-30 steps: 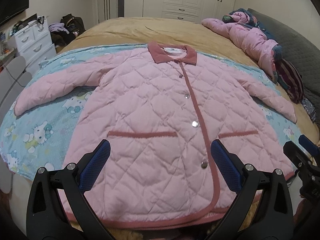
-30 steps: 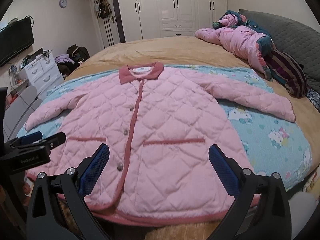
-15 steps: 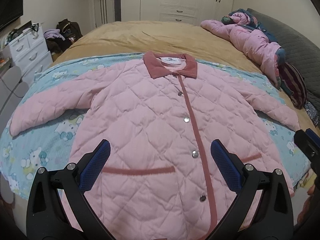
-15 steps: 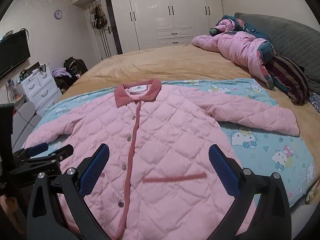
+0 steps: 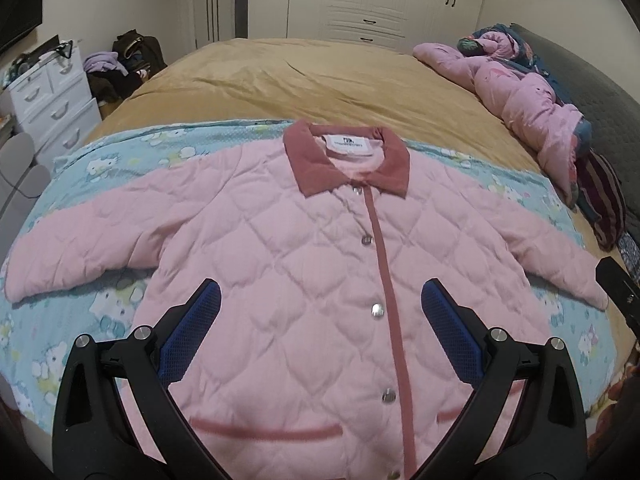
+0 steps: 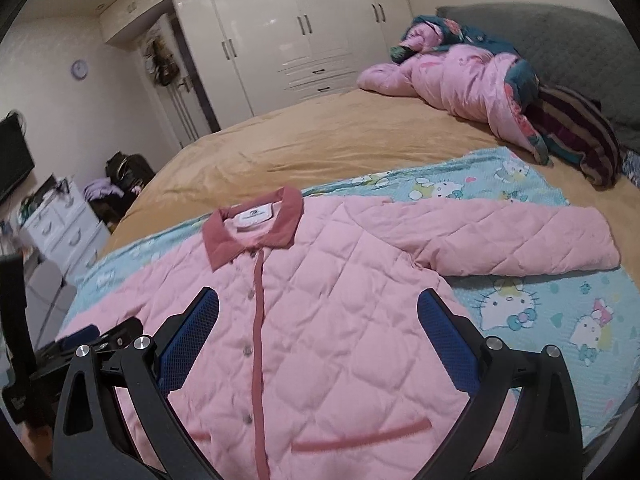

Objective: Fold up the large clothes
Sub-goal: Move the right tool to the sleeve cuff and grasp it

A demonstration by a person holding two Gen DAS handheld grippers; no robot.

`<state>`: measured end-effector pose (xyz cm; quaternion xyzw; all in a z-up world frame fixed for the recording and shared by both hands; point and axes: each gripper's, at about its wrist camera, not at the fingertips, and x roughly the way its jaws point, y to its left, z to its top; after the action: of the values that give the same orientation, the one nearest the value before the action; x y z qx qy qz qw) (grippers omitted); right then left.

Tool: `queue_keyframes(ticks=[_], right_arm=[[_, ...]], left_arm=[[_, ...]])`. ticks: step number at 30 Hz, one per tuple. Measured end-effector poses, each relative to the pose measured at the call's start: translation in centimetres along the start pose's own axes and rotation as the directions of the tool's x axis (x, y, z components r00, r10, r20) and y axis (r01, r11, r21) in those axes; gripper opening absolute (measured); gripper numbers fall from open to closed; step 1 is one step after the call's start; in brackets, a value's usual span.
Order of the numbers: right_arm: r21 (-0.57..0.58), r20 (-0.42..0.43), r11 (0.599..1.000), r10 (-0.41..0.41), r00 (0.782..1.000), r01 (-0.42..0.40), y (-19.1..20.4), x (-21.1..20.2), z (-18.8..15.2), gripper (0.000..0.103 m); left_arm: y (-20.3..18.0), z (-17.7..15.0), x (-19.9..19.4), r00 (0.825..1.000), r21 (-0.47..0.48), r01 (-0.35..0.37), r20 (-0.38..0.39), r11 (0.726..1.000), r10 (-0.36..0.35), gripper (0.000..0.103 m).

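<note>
A pink quilted jacket [image 5: 288, 248] with a dark rose collar [image 5: 348, 164] lies buttoned and spread flat, front up, on a light blue cartoon-print sheet [image 5: 72, 320]. Both sleeves stretch out sideways. My left gripper [image 5: 320, 296] hovers open above the jacket's chest, nothing between its blue pads. In the right wrist view the same jacket [image 6: 344, 320] fills the foreground, its right sleeve [image 6: 520, 240] laid across the sheet [image 6: 540, 312]. My right gripper [image 6: 318, 304] is open and empty over the jacket's middle. The left gripper shows at the left edge there.
The sheet lies on a tan bedspread [image 5: 312, 80]. A heap of pink and dark bedding [image 5: 532, 108] sits at the far right by a grey headboard [image 6: 560, 44]. White drawers [image 5: 52, 96] and bags stand left of the bed; white wardrobes [image 6: 288, 40] line the back wall.
Both grippers have moved forward from the jacket's hem toward its chest and collar, staying open. The jacket has not moved.
</note>
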<state>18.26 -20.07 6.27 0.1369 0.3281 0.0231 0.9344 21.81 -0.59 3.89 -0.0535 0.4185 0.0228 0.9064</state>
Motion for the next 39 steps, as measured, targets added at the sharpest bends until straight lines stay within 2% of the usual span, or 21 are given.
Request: queue_keyframes(ticks=[5,14,22,28,32,39], right_arm=[[0.077,-0.002,0.997,-0.011,1.000,0.011,-1.3,2.9,2.2,0.099],[0.184,0.019,0.978,-0.099,0.995,0.094,-5.0,6.7,5.4,0.099],[0.295,0.003,0.934,-0.213,0.977,0.203,-11.5,9.2,6.1,0.099],[0.411,-0.044,0.861,-0.309,0.950,0.299,-17.4,10.6,4.6,0.099],[0.473,-0.072,0.807,-0.364,0.928,0.353,-20.9,11.0,3.6,0.099],[0.620,-0.140,0.680,-0.396,0.908,0.392,-27.1,11.6,0.8,0.099]], left_arm=[[-0.2,2.6,2.0,1.000,-0.028,-0.007,0.008,1.000,0.008,0.094],[-0.4,5.0,5.9,1.000,-0.065,-0.025,-0.007,0.998,0.024,0.094],[-2.3,5.3,9.9,0.999,-0.006,-0.017,-0.028,1.000,0.017,0.094],[-4.2,4.8,12.5,0.999,0.063,-0.005,-0.050,0.998,0.008,0.094],[-5.3,4.6,13.9,0.997,0.067,0.056,-0.051,0.996,-0.053,0.094],[-6.6,3.9,16.5,0.994,0.076,0.078,-0.085,0.994,-0.072,0.094]])
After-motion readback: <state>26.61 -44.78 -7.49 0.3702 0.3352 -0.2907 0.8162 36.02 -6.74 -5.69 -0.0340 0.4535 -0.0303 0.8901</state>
